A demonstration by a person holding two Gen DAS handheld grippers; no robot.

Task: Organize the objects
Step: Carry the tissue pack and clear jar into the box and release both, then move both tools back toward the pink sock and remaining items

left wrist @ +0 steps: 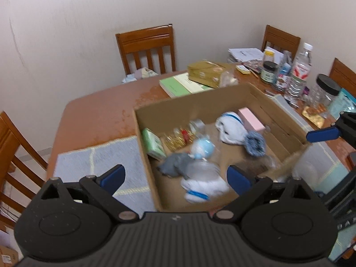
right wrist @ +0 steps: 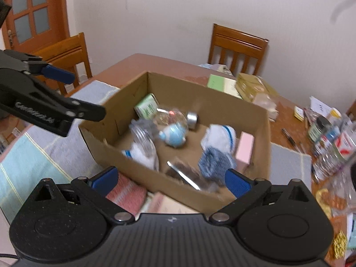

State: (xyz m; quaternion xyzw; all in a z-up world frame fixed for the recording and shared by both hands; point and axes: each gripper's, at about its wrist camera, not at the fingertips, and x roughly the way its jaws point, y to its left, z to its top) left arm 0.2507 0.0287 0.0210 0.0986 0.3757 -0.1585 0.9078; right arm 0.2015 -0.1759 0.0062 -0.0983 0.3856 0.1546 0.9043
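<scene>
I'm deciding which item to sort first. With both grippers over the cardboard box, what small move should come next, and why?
Probably lower the right gripper onto the blue-and-white knitted item just ahead of it in the cardboard box. Its jaws stand wide and empty, and the left gripper is open too.

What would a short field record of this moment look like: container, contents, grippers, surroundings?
container: open cardboard box on the wooden table
contents: pink box, green packet, light blue toy, clear jar, white cloth items, blurred
left gripper: open, empty, above the box's near edge
right gripper: open, empty, above the box's near edge
surroundings: bottles and jars beyond the box; green book; wooden chairs
</scene>
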